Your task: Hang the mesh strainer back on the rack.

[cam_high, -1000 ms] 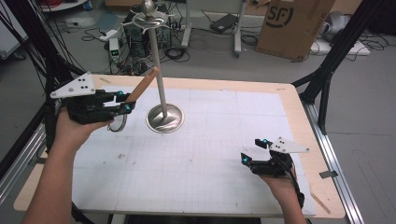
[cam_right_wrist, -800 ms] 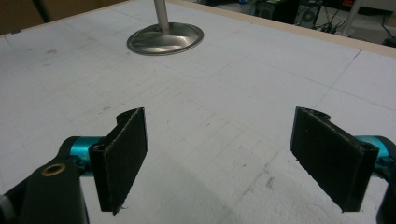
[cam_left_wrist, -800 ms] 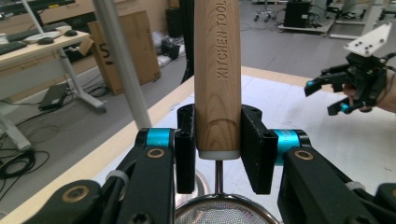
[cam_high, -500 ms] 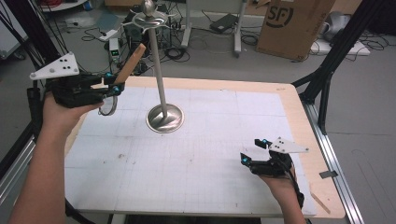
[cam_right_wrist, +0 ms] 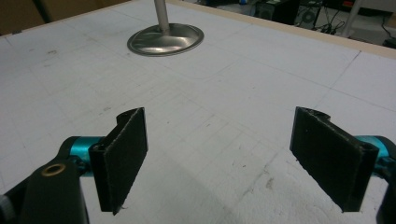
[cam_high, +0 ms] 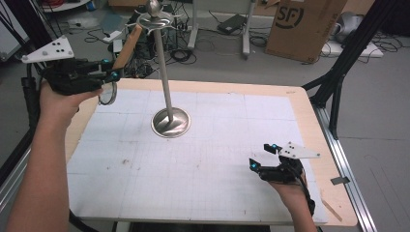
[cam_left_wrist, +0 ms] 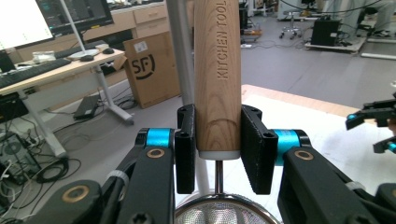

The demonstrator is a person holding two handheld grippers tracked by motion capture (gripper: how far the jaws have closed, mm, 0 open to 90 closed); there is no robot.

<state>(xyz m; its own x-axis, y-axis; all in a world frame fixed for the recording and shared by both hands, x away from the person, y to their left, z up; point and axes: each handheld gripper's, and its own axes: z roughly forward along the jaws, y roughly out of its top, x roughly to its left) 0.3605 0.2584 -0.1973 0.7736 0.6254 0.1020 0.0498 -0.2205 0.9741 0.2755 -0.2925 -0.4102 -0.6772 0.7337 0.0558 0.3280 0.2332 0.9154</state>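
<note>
Left gripper (cam_high: 112, 75): clamped on wooden-handled wire strainer (cam_left_wrist: 217, 70), raised since a second ago to the hook crown of the tall steel stand (cam_high: 162, 72) | Right gripper (cam_high: 263, 157): jaws apart, empty, resting on white gridded table (cam_high: 232, 140) | Judgement: hanging imminent.

Lab or workshop, grey floor strewn with cables (cam_high: 203, 46), cardboard box (cam_high: 302, 29), desk (cam_left_wrist: 60, 70) with keyboard and monitor (cam_left_wrist: 23, 21), black frame legs (cam_high: 348, 63)
</note>
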